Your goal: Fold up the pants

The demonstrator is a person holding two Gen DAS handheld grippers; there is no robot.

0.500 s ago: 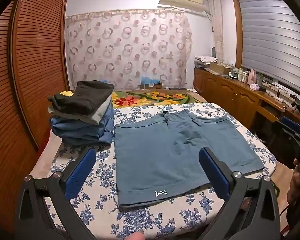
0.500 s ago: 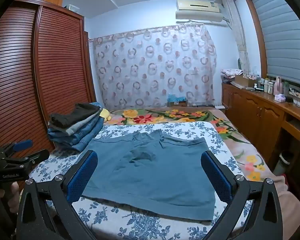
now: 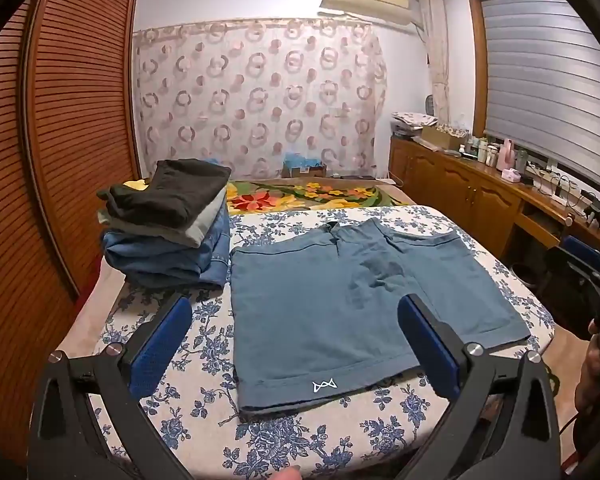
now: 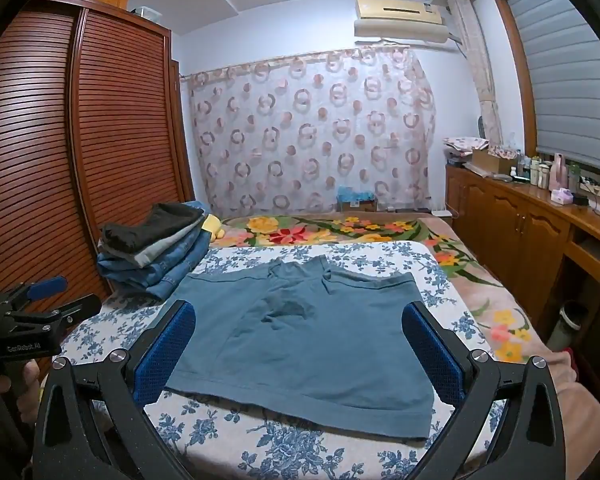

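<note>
Teal-blue cotton shorts [image 3: 340, 304] lie spread flat on the blue-flowered white bedspread [image 3: 204, 336], waistband toward the far curtain and leg hems toward us, so their long axis runs crosswise, from the stack of folded dark and denim trousers [image 3: 168, 228] to the bed's right edge. We hold the left gripper [image 3: 296, 344] above the near left hem and the right gripper [image 4: 300, 344] above the near right hem, both with jaws spread wide and gripping nothing. Each side seems about equally near to its own gripper, so we judge a fold would start from these hems.
</note>
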